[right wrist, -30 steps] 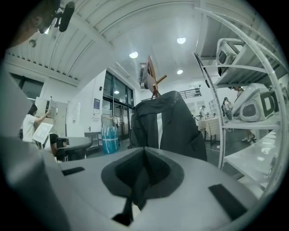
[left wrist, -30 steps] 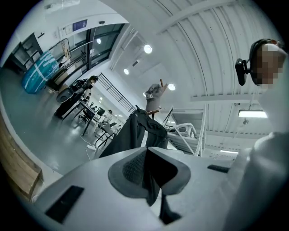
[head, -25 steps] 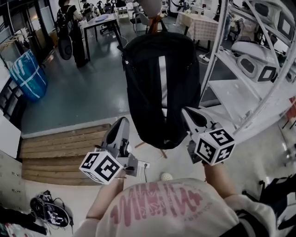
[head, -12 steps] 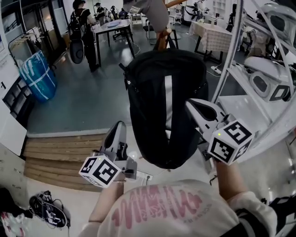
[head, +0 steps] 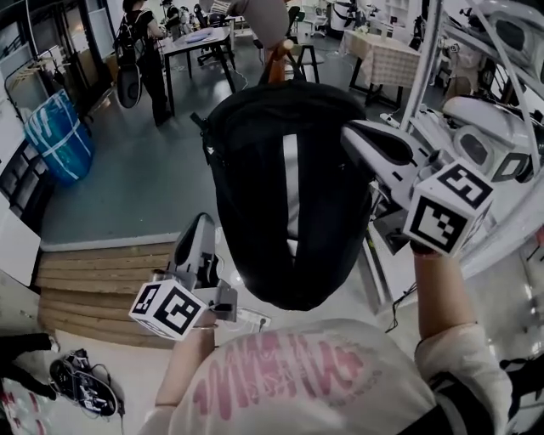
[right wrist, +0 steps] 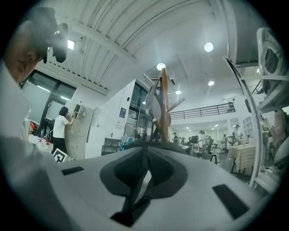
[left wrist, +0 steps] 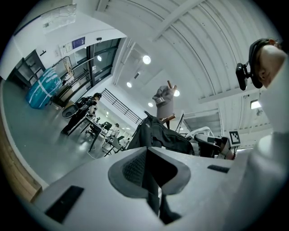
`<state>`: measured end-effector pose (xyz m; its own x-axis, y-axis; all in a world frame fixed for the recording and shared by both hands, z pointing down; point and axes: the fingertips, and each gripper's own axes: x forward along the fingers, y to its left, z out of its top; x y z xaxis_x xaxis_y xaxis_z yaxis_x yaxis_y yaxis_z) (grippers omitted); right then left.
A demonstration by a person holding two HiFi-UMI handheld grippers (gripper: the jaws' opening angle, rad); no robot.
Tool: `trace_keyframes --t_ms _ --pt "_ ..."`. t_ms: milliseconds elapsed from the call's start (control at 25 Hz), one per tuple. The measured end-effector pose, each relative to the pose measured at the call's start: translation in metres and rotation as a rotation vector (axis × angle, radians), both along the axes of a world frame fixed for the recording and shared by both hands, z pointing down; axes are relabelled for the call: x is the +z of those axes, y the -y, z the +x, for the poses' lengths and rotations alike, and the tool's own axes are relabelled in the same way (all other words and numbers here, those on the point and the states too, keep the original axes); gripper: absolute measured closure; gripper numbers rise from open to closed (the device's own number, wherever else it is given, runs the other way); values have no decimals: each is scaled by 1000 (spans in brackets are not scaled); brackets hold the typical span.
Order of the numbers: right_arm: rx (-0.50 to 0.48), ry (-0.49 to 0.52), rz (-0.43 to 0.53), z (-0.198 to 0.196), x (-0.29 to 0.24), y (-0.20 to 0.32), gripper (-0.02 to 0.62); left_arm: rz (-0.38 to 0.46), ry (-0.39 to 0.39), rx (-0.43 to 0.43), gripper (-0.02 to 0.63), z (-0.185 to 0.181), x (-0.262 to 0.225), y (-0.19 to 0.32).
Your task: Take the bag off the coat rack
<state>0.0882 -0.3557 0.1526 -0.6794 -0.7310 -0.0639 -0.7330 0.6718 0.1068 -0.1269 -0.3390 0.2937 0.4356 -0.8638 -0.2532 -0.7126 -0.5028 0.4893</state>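
A black backpack [head: 289, 195] with a white stripe hangs from a wooden coat rack [head: 276, 64], under a grey garment [head: 263, 17]. My right gripper [head: 353, 132] is shut and empty, raised beside the bag's upper right side. My left gripper [head: 201, 223] is shut and empty, low at the bag's lower left, apart from it. In the left gripper view the backpack [left wrist: 158, 135] shows beyond the closed left gripper [left wrist: 146, 151], with the rack's garment [left wrist: 163, 97] above. In the right gripper view the rack's pole [right wrist: 164, 103] rises behind the closed right gripper [right wrist: 146, 153].
A white metal shelf rack [head: 476, 127] stands close on the right. A wooden step [head: 93, 272] lies at the left, a blue bag [head: 55, 136] beyond it. Tables [head: 191, 42] and a person [head: 140, 51] are at the back. Cables [head: 81, 386] lie bottom left.
My right gripper has risen along the bag's right side from its bottom to near its top. The left gripper has drifted a little left and stays low. Both stay shut.
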Motion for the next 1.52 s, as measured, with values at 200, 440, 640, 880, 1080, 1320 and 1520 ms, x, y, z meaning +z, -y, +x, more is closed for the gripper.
trace_keyframes --t_ms 200,440,640,880,1080,1320,1520 --pt "19 56 -15 21 -23 25 399 -10 -1 -7 602 2 3 3" --pt "-60 101 -141 21 -7 63 282 -12 -1 -16 603 2 3 7" --pt "-91 61 -221 8 12 77 224 -12 11 -18 603 3 2 11" --pt "-30 -19 -138 10 17 84 321 -27 32 -19 603 4 5 12" --pt "-3 -73 -117 12 18 88 380 -34 50 -35 603 -2 2 11" --pt "22 -87 -143 17 23 92 451 -18 97 -17 603 -4 -1 7" --pt "20 -89 -146 16 24 96 453 81 275 57 601 8 -17 6"
